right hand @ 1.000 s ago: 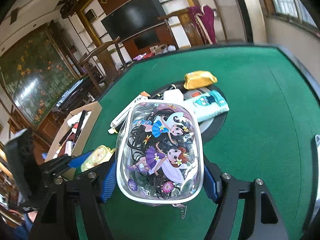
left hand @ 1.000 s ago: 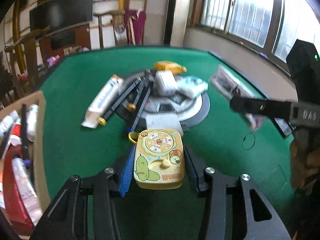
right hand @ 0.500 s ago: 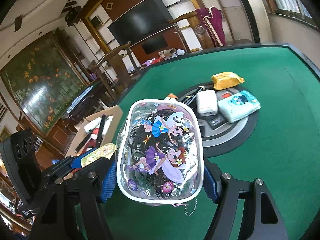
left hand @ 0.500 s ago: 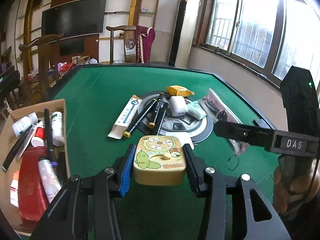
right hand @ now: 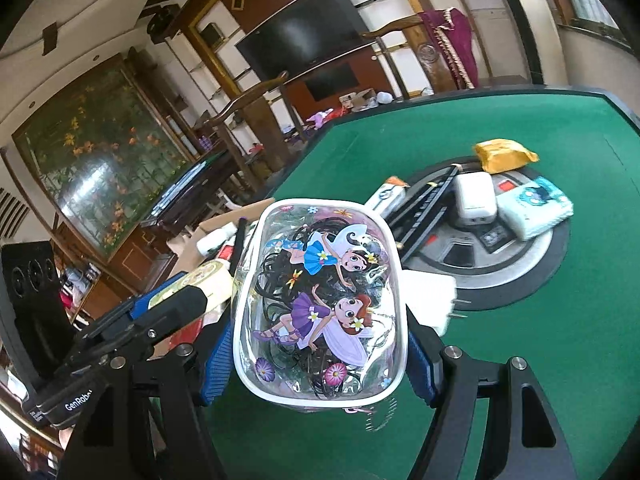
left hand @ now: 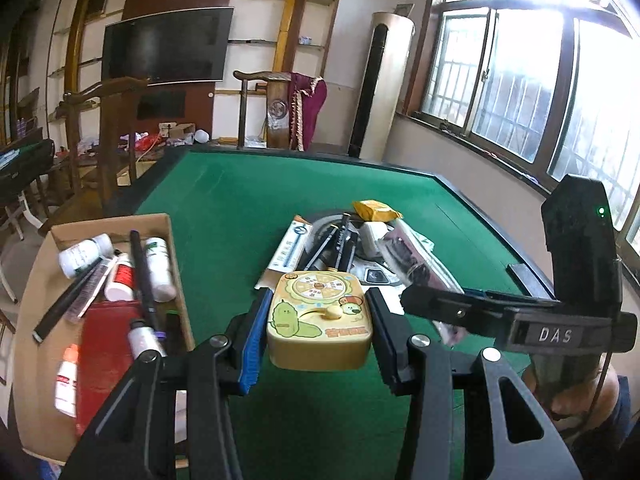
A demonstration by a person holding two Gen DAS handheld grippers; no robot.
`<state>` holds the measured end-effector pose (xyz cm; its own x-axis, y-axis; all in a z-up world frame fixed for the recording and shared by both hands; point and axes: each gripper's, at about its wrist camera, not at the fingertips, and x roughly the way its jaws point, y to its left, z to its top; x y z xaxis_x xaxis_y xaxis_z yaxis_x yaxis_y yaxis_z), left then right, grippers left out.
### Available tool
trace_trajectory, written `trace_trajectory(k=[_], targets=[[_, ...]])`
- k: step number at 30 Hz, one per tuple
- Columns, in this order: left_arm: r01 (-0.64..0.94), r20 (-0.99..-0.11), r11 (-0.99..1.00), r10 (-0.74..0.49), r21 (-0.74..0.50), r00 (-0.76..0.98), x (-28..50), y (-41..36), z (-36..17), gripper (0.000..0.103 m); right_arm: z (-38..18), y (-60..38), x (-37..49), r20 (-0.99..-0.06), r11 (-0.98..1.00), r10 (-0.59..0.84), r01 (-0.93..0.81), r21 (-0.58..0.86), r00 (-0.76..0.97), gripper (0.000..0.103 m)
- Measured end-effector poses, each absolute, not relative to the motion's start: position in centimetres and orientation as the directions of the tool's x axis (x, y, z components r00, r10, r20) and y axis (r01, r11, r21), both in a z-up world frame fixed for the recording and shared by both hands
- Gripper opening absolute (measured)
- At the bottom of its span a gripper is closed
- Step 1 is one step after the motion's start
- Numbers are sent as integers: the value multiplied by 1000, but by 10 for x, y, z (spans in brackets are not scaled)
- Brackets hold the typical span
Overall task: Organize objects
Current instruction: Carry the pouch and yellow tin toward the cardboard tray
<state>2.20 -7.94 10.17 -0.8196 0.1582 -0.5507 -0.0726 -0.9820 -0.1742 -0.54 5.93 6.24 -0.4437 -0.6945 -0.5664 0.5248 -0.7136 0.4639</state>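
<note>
My left gripper point(left hand: 316, 334) is shut on a yellow cartoon box point(left hand: 319, 322), held above the green table point(left hand: 248, 200). My right gripper point(right hand: 320, 332) is shut on a clear pouch point(right hand: 320, 312) printed with fairies and filled with black hair ties. In the left wrist view the right gripper point(left hand: 472, 312) reaches in from the right with the pouch point(left hand: 416, 260) partly hidden behind it. In the right wrist view the left gripper point(right hand: 132, 320) with the yellow box point(right hand: 208, 280) sits to the left. A cardboard box point(left hand: 44, 272) with bottles, tubes and pens stands at the table's left edge.
On the round centre plate point(right hand: 520, 264) lie a yellow packet point(right hand: 504, 156), a white charger point(right hand: 474, 198), a tissue pack point(right hand: 536, 208), black pens point(left hand: 340, 236) and a long white carton point(left hand: 290, 248). A white plug point(right hand: 428, 296) lies near the pouch. Wooden chairs point(left hand: 108, 140) stand beyond the table.
Both grippers have risen and drawn back toward the cardboard box on the left, each still holding its object. The table's items now look farther off, and more of the box shows.
</note>
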Motion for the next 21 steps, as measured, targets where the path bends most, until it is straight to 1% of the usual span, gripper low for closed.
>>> trace_trajectory(k=[12,21], targets=[[21,-512,-980,86,-200,-855,54,-137,116,46,72,-11,3,-578,-667,-723,598,444,-379,77],[116,-520,-969,16,-220,-854,78,-192,108,46,71,-68,7,-599,-629,-735,649,427,-318,77]])
